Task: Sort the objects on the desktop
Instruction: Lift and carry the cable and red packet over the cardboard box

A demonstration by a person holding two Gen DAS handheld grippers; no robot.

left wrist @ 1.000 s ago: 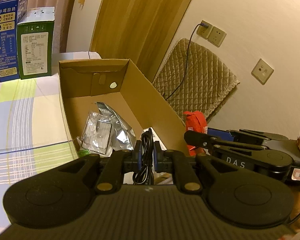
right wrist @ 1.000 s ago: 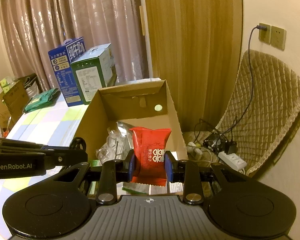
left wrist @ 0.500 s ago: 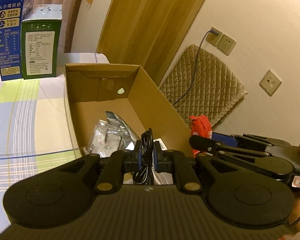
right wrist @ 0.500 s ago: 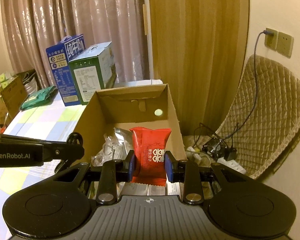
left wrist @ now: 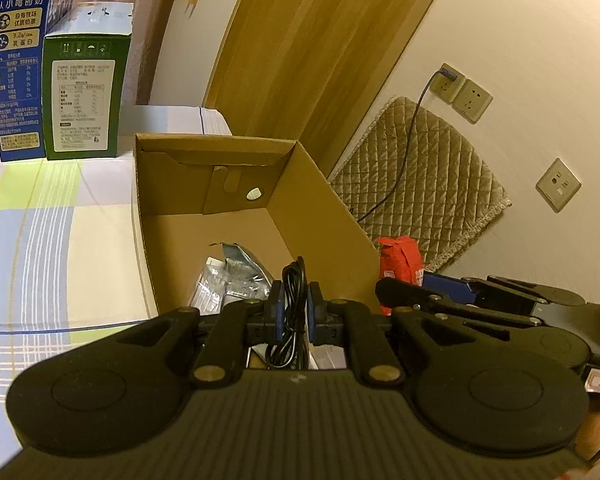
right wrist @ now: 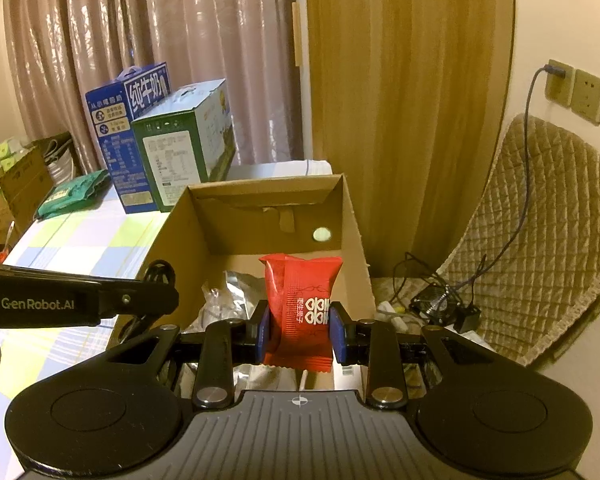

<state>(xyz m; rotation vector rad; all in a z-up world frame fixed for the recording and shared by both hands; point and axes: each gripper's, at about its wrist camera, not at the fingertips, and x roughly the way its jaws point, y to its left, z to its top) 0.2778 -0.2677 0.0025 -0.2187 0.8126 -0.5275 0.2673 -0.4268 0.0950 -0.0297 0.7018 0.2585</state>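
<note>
An open cardboard box (left wrist: 320, 200) stands on the checked tablecloth; it also shows in the right wrist view (right wrist: 352, 216). Silvery and clear plastic packets (left wrist: 236, 272) lie on its floor. My left gripper (left wrist: 294, 304) is shut on a coiled black cable (left wrist: 292, 320) and holds it over the box's near end. My right gripper (right wrist: 300, 326) is shut on a red snack packet (right wrist: 300, 300), also held over the box's near end; the packet shows in the left wrist view (left wrist: 400, 260), past the box's right wall.
A blue milk carton (left wrist: 16, 68) and a green carton (left wrist: 86, 92) stand behind the box on the tablecloth (left wrist: 40, 240). A green pouch (right wrist: 72, 196) lies at the table's far left. A quilted chair (right wrist: 540, 240), floor cables and wall sockets are right of the table.
Both grippers have drawn back and risen a little, so the box sits lower and farther in both views. Each still holds its object.
</note>
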